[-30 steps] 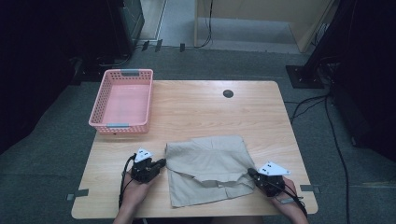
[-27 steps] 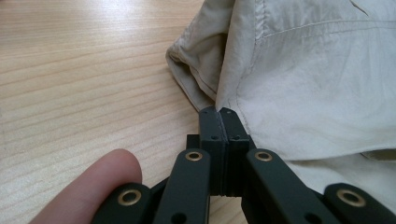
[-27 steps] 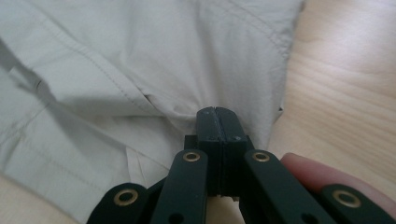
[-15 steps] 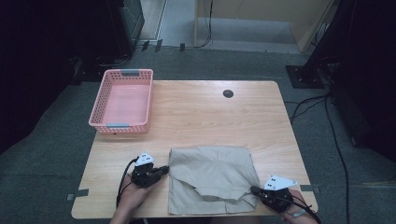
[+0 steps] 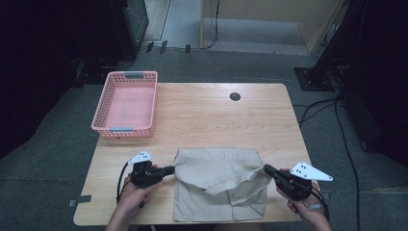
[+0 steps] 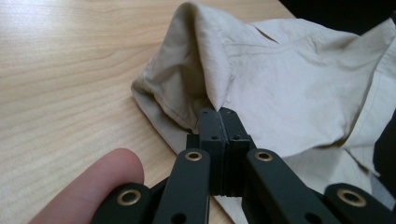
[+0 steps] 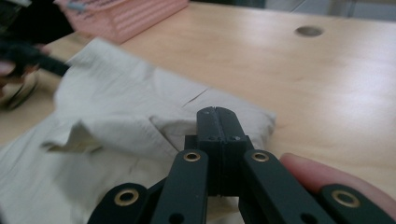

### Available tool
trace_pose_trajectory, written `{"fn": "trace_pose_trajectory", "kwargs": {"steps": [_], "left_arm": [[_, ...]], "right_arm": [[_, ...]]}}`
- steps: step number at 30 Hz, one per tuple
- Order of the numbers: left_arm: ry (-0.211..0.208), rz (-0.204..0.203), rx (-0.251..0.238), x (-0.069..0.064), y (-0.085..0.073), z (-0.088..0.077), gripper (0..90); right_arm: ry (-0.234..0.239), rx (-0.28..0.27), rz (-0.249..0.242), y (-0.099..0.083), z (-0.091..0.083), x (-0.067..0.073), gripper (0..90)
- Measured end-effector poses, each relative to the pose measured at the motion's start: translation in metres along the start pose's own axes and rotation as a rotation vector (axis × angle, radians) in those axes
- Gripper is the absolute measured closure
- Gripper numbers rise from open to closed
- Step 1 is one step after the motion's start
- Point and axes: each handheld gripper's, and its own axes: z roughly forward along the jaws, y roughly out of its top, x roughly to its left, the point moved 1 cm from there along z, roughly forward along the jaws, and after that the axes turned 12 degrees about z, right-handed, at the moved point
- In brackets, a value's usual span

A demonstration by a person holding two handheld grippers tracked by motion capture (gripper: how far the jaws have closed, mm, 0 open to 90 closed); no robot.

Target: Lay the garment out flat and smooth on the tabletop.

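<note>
A beige shirt (image 5: pixel 216 183) lies spread at the front middle of the wooden table (image 5: pixel 216 120). My left gripper (image 5: pixel 169 169) is shut on the shirt's left edge; in the left gripper view the jaws (image 6: pixel 219 112) pinch a raised fold of the shirt (image 6: pixel 289 84). My right gripper (image 5: pixel 266 169) is shut on the shirt's right edge, where a flap is folded over. In the right gripper view the closed jaws (image 7: pixel 218 111) sit on the shirt (image 7: pixel 116 107) at its corner. A hand holds each gripper from the front edge.
An empty pink basket (image 5: pixel 144 129) stands at the back left of the table, also seen as the pink basket (image 7: pixel 126 14) in the right gripper view. A round cable hole (image 5: pixel 235 96) sits at the back right. Bare wood lies between basket and shirt.
Both grippers moved toward the front edge with the shirt's sides in them. The shirt slid forward and was drawn wider and flatter, and the right gripper moved outward.
</note>
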Motion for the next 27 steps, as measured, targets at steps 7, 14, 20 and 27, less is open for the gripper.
{"fn": "trace_pose_trajectory", "kwargs": {"steps": [7, 14, 20, 27], "left_arm": [[-0.027, -0.120, -0.077, 0.021, 0.006, 0.003, 90.0], [-0.006, -0.206, -0.126, 0.036, 0.007, 0.007, 90.0], [-0.025, -0.336, -0.302, 0.047, 0.008, 0.001, 88.4], [0.059, -0.394, -0.372, 0.059, 0.001, -0.009, 81.9]], "right_arm": [[-0.088, -0.040, 0.082, 0.031, 0.033, -0.014, 90.0], [-0.147, -0.044, 0.121, 0.062, 0.066, -0.028, 90.0], [-0.155, -0.004, 0.167, 0.087, 0.104, -0.037, 90.0], [-0.231, 0.074, 0.263, 0.109, 0.155, -0.055, 90.0]]}}
